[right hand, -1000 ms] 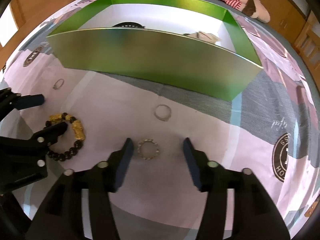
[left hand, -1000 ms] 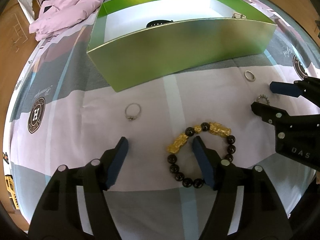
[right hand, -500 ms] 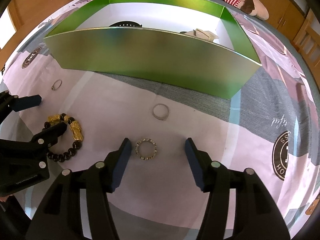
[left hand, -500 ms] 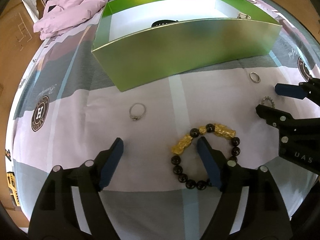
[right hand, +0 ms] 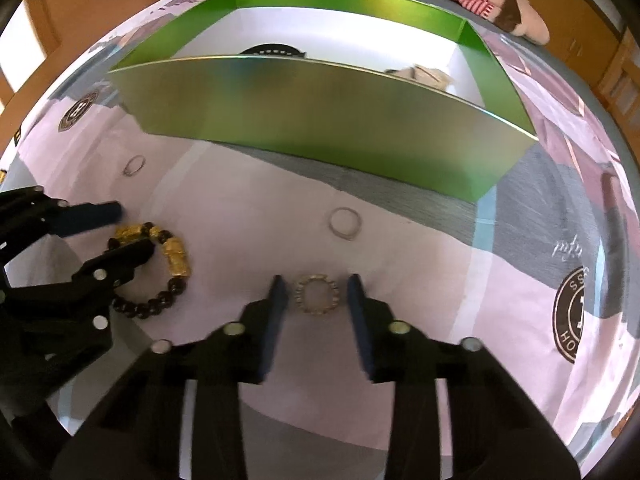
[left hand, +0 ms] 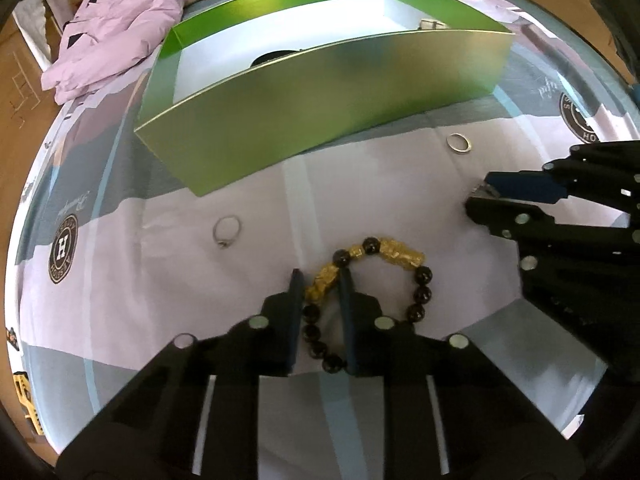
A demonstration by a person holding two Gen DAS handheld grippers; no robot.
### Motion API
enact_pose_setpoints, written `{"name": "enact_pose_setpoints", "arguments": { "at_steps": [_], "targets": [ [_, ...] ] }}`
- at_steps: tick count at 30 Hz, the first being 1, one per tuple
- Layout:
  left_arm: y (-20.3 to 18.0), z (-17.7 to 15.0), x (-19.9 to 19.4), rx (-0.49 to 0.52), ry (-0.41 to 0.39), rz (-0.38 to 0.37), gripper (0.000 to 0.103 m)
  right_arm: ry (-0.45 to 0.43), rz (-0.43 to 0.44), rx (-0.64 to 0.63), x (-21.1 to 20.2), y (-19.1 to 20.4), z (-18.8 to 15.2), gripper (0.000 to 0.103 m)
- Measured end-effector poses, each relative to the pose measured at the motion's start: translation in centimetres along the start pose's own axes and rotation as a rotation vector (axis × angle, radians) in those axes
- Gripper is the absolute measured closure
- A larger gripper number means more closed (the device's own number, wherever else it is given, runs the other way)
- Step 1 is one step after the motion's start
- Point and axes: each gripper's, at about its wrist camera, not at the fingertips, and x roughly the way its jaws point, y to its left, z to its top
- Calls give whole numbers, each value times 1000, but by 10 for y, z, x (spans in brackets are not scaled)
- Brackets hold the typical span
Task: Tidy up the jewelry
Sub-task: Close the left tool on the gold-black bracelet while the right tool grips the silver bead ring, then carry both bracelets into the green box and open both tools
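Note:
A bracelet of black beads and gold charms (left hand: 400, 254) lies on the pale bedsheet. My left gripper (left hand: 321, 280) points down at it. Its jaws are closing, and the pads press a gold charm on the bracelet's left side. A small beaded ring (right hand: 316, 279) lies flat between the fingers of my right gripper (right hand: 317, 290). Those jaws are closing too, with a thin gap left on each side of the ring. The right wrist view shows the left gripper (right hand: 132, 228) at the left, on the bracelet (right hand: 176, 256).
A green box (left hand: 320, 120) with a white inside stands just beyond, holding a dark band (left hand: 272, 56) and a pale item (left hand: 432, 24). A stone-set ring (left hand: 221, 243) and a plain ring (left hand: 460, 151) lie loose on the sheet. A pink garment (left hand: 112, 28) lies behind the box on the left.
Both grippers have narrowed from wide open. The left fingers came in onto the bracelet's gold charm. The right fingers drew close around the beaded ring.

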Motion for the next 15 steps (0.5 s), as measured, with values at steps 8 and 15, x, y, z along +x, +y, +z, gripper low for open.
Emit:
{"name": "enact_pose_setpoints", "arguments": {
  "at_steps": [8, 15],
  "targets": [
    [17, 5, -8, -62, -7, -53, 86, -11, 8, 20, -5, -5, 4, 82],
    [58, 10, -38, -180, -72, -138, 87, -54, 12, 65, -21, -27, 11, 82]
  ]
}}
